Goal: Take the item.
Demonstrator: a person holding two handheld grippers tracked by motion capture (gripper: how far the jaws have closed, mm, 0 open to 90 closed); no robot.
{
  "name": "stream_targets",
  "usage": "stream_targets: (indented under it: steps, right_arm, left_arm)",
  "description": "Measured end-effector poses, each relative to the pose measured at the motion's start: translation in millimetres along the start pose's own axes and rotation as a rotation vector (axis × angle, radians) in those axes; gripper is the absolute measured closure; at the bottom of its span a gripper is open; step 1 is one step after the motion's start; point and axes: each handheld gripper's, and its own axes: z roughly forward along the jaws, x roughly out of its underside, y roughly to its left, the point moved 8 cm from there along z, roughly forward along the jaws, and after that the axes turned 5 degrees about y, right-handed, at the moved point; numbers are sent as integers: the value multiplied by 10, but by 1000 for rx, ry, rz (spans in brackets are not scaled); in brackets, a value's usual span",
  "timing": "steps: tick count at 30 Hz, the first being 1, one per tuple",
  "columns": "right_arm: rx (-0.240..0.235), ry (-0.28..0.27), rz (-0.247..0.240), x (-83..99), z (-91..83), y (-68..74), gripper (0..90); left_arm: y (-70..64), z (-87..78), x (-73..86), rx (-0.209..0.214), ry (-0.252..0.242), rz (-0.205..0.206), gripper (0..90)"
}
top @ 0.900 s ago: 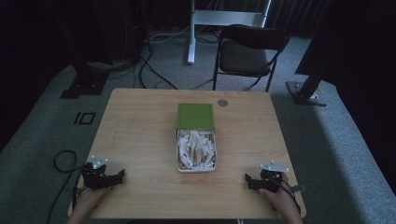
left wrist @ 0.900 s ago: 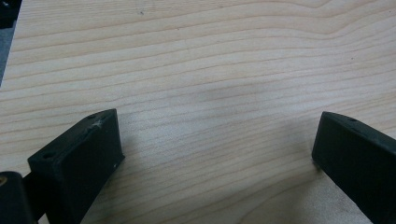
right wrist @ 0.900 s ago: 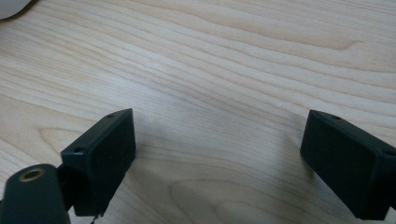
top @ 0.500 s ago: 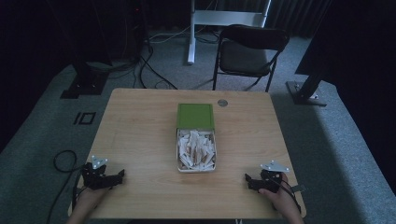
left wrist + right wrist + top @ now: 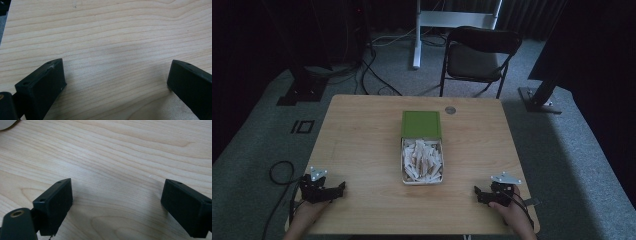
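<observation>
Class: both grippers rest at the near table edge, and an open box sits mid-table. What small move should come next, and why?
Probably bring the right gripper forward toward the box: both it and the left gripper are open, hold nothing, and lie well short of it, its green lid already back.

Tables: one (image 5: 362, 150)
Grippers: two, left (image 5: 343, 187), right (image 5: 476, 191)
Open tins: one (image 5: 422, 174)
Folding chairs: one (image 5: 477, 55)

box (image 5: 422, 161) sits mid-table (image 5: 362, 130), lid (image 5: 421, 124) behind it; left gripper (image 5: 339, 188) and right gripper (image 5: 478, 192) flank the near corners.
</observation>
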Motion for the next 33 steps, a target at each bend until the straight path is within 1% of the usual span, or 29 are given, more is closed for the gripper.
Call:
stream_targets:
  steps: [5,7,10,14,15,19,21,24,30,31,33]
  right_arm:
    - [4,-1,3,-21,16,10,105]
    - [-10,-2,-15,-36,30,32,105]
    - [-22,-3,-12,-62,47,49,105]
    - [-20,7,-16,-78,58,62,105]
    - [-27,13,-19,-93,64,84,106]
    - [-44,6,-22,-150,61,118,106]
    - [-51,-2,-14,-191,49,128,106]
    - [-51,-13,-15,-261,21,141,106]
    - [-49,-39,-34,-402,-74,171,106]
    - [-49,-39,-34,-402,-74,171,106]
    - [-49,-49,-44,-465,-131,191,106]
  left_arm:
    - [0,0,0,0,0,0,23]
    - [0,0,0,0,0,0,23]
    - [0,0,0,0,0,0,24]
    - [-1,0,0,0,0,0,23]
    - [0,0,0,0,0,0,23]
    - [0,0,0,0,0,0,23]
    - [0,0,0,0,0,0,23]
    - [0,0,0,0,0,0,23]
    - [0,0,0,0,0,0,23]
    - [0,0,0,0,0,0,23]
    - [0,0,0,0,0,0,23]
